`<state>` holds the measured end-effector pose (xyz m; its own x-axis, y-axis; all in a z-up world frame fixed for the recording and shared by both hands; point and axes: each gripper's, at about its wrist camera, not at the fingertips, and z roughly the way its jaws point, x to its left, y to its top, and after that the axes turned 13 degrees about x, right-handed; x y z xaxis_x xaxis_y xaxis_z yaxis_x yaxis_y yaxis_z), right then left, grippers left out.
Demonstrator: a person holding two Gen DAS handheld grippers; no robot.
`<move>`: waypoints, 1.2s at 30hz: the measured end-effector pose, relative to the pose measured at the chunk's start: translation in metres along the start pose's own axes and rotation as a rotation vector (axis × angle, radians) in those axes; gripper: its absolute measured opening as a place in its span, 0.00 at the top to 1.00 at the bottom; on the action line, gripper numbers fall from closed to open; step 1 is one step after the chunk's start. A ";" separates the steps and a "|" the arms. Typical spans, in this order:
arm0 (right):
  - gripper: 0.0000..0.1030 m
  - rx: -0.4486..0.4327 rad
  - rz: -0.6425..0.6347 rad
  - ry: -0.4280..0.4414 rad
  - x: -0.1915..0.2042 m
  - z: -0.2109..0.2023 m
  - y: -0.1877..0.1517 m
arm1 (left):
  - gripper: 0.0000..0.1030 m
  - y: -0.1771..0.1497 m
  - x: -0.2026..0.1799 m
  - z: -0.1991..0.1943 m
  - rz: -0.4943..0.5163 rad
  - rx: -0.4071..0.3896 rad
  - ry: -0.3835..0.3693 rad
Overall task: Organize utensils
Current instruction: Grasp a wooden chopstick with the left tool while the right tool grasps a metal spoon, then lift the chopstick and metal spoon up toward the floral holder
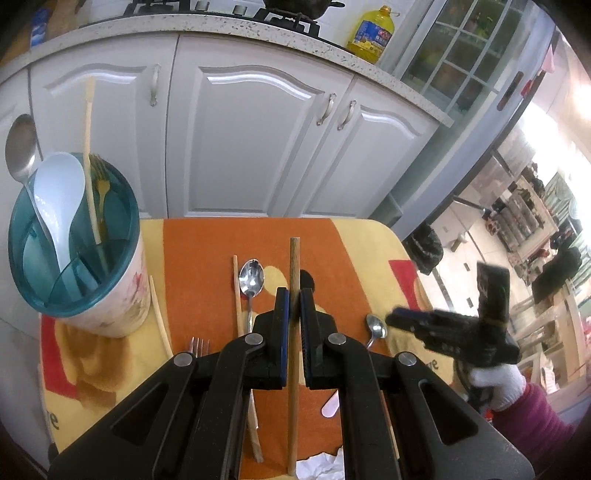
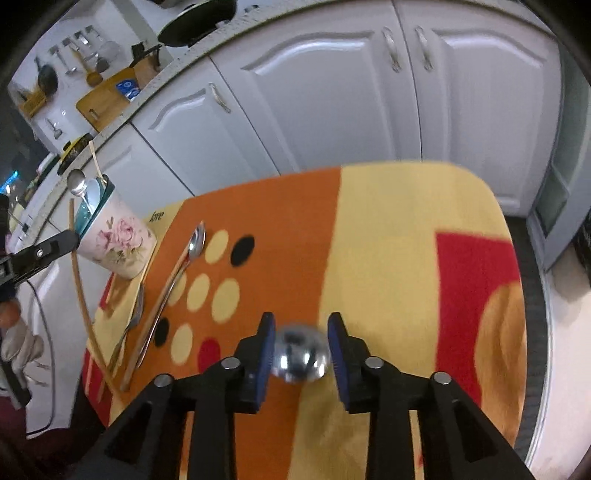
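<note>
My left gripper (image 1: 294, 295) is shut on a brown wooden chopstick (image 1: 294, 347) and holds it above the orange and yellow mat (image 1: 207, 240). The utensil holder (image 1: 77, 251), floral with a teal insert, stands at the left with a white spoon, a metal spoon, a fork and a chopstick in it. A metal spoon (image 1: 252, 280), a light chopstick (image 1: 237, 291) and a fork (image 1: 198, 346) lie on the mat. My right gripper (image 2: 301, 325) is open, with the bowl of a small metal spoon (image 2: 301, 356) between its jaws. The holder (image 2: 114, 236) shows at far left there.
White cabinet doors (image 1: 240, 140) stand behind the table. A yellow oil bottle (image 1: 371, 35) sits on the counter. A white spoon handle (image 1: 330, 405) and crumpled paper (image 1: 319, 467) lie near the mat's front edge. Another chopstick (image 1: 159, 314) lies beside the holder.
</note>
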<state>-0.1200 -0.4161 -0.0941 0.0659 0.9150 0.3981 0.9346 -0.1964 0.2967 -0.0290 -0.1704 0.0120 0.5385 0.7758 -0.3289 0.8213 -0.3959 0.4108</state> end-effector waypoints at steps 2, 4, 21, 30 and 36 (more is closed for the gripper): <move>0.72 0.032 0.022 0.048 -0.005 0.001 -0.009 | 0.96 -0.001 0.000 0.000 0.005 0.001 -0.002; 0.72 0.056 0.039 0.079 -0.007 0.003 -0.017 | 0.96 0.000 -0.001 0.003 0.010 0.005 0.002; 0.61 0.005 0.222 0.299 -0.013 0.029 -0.008 | 0.96 -0.001 0.001 0.001 -0.005 0.003 0.011; 0.90 -0.053 0.294 0.425 -0.018 0.048 0.009 | 0.96 -0.003 0.003 -0.004 -0.005 -0.003 0.010; 1.00 -0.105 0.181 0.443 0.011 0.014 0.010 | 0.96 -0.003 0.007 -0.019 -0.015 -0.039 -0.012</move>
<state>-0.1048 -0.4031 -0.0989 0.0476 0.6297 0.7754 0.8798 -0.3940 0.2659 -0.0313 -0.1550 0.0244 0.5288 0.7755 -0.3449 0.8214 -0.3651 0.4383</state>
